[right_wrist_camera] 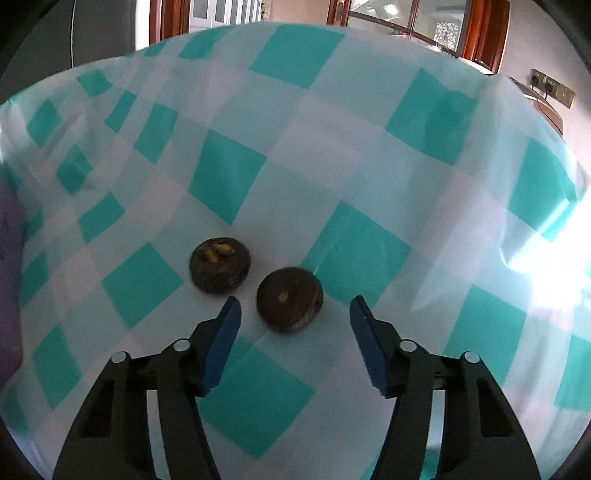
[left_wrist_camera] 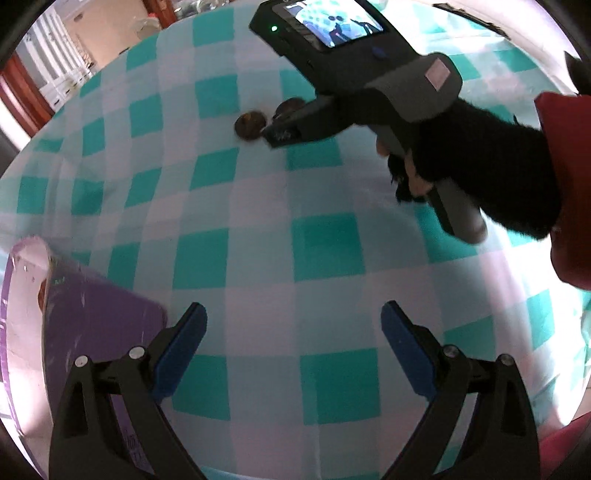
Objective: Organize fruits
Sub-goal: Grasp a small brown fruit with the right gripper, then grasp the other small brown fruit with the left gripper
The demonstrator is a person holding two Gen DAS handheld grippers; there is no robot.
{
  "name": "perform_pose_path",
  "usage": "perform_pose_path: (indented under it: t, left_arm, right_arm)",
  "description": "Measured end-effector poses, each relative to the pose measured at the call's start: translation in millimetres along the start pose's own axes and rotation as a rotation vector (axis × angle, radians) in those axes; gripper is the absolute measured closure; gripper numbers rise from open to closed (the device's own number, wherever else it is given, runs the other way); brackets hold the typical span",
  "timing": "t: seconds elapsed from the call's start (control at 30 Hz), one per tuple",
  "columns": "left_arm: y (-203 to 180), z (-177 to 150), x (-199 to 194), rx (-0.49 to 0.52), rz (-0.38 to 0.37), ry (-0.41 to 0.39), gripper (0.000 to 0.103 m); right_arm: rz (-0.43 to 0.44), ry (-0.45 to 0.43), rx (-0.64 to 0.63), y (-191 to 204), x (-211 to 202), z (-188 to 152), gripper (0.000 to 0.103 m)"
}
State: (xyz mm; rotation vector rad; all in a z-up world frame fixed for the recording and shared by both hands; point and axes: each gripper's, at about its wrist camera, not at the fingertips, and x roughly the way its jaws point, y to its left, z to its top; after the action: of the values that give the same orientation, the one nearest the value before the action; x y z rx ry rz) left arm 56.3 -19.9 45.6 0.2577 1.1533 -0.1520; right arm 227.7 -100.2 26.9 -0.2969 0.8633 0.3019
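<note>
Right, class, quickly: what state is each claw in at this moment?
Left claw: open, holding nothing.
Right claw: open, the nearer dark round fruit just beyond its tips, not gripped.

Glossy checked tablecloth (right_wrist_camera: 369, 155); 2 matt, rough-skinned brown fruits (right_wrist_camera: 290, 300); smooth purple plastic board (left_wrist_camera: 99, 317).

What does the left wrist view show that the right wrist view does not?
Only the left wrist view: the purple container at lower left and the right gripper's grey body in a black-sleeved hand. Only the right wrist view: wooden door frames beyond the table and the right gripper open around one fruit. Both: two dark brown round fruits on the teal-and-white checked tablecloth.
</note>
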Motion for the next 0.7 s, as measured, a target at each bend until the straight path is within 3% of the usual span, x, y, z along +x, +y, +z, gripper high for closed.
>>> perform_pose_path:
  t: [0.1, 0.27, 0.33, 0.37, 0.43, 0.7]
  left_arm:
    - [7.8, -3.8, 3.5, -0.03, 0.01, 0.016, 0.007]
    - [9.2, -5.6, 10.3, -0.035, 0.008, 0.036, 0.007]
    - [7.5, -4.1, 12.6, -0.029, 0.001, 0.041, 0.007]
    - [6.3, -2.7, 13.9, -0.024, -0.002, 0.042, 0.007]
    - [3.8, 0.3, 15.9, -0.014, -0.005, 0.04, 0.007]
    - [16.3, 33.6, 37.6, -0.047, -0.01, 0.032, 0.007]
  right_arm:
    - [-0.011, 0.011, 0.006, -2.3, 13.0, 5.4, 0.05]
    - [0.008, 0.025, 0.007, -3.7, 22.3, 10.8, 0.048]
    - [0.014, 0.026, 0.018, -7.2, 22.1, 9.8, 0.053]
    - [0.011, 0.025, 0.017, -9.1, 21.0, 8.7, 0.062]
    - [0.014, 0.031, 0.026, -14.7, 17.2, 5.0, 0.063]
    - [-0.045, 0.017, 0.229, -71.5, -22.2, -34.2, 0.063]
